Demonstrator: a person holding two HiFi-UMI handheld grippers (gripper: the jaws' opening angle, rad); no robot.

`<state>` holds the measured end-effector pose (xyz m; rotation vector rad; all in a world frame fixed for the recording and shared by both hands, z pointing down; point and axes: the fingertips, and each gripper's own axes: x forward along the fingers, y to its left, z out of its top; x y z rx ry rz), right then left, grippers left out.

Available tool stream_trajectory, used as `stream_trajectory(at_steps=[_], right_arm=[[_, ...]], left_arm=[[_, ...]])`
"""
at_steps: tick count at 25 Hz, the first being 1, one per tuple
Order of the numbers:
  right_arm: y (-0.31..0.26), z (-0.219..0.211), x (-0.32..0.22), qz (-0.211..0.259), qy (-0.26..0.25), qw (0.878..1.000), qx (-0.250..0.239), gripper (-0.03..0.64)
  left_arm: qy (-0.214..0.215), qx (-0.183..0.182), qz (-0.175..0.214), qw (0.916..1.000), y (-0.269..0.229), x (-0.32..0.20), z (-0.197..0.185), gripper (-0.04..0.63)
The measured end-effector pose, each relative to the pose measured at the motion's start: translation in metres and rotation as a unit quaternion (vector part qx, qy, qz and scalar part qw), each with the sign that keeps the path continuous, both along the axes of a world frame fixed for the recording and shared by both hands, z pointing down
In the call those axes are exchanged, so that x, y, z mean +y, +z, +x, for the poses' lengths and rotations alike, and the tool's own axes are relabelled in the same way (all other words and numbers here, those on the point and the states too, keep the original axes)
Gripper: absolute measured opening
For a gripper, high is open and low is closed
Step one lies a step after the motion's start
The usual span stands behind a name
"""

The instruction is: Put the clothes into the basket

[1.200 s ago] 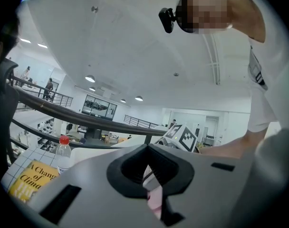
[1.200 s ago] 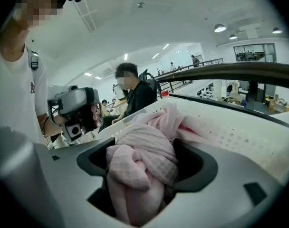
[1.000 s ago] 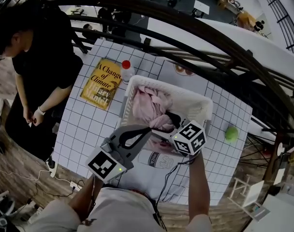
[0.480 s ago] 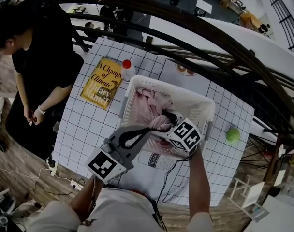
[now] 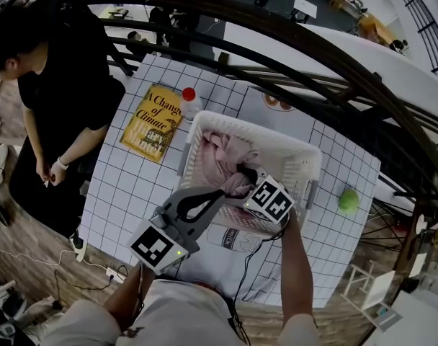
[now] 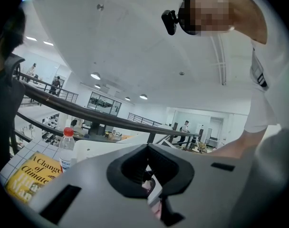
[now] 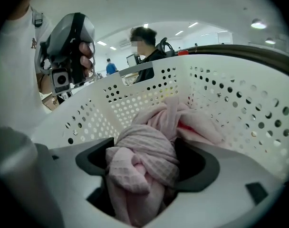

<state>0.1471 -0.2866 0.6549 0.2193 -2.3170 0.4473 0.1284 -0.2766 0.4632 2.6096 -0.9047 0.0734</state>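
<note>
While right tool opens wide inside basket, pink cloth sits bunched between jaws; risk: weave could snag a pad, lifting out on withdrawal

The right hand-held gripper is opening its jaws around a bunched pink waffle-weave cloth, with dark gaps on either side of the bundle. More pink clothes lie just beyond it inside the white perforated laundry basket. Past the rim stands a person in a dark top
</note>
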Motion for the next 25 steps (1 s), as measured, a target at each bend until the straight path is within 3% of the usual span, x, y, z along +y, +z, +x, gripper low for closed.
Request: stream_trajectory(at_steps=[14,25], right_arm=[[0.021,0.002,0.019,-0.003,-0.049,0.998,0.044,0.413],[0.021,0.003,0.026,-0.023,-0.048,0.998,0.031,0.465]], left_arm=[[0.000,0.002,-0.001,1.0000,-0.002,0.002,0.000,0.005],[0.001,0.004,0.001,1.0000,-0.004,0.003,-0.001,0.005]])
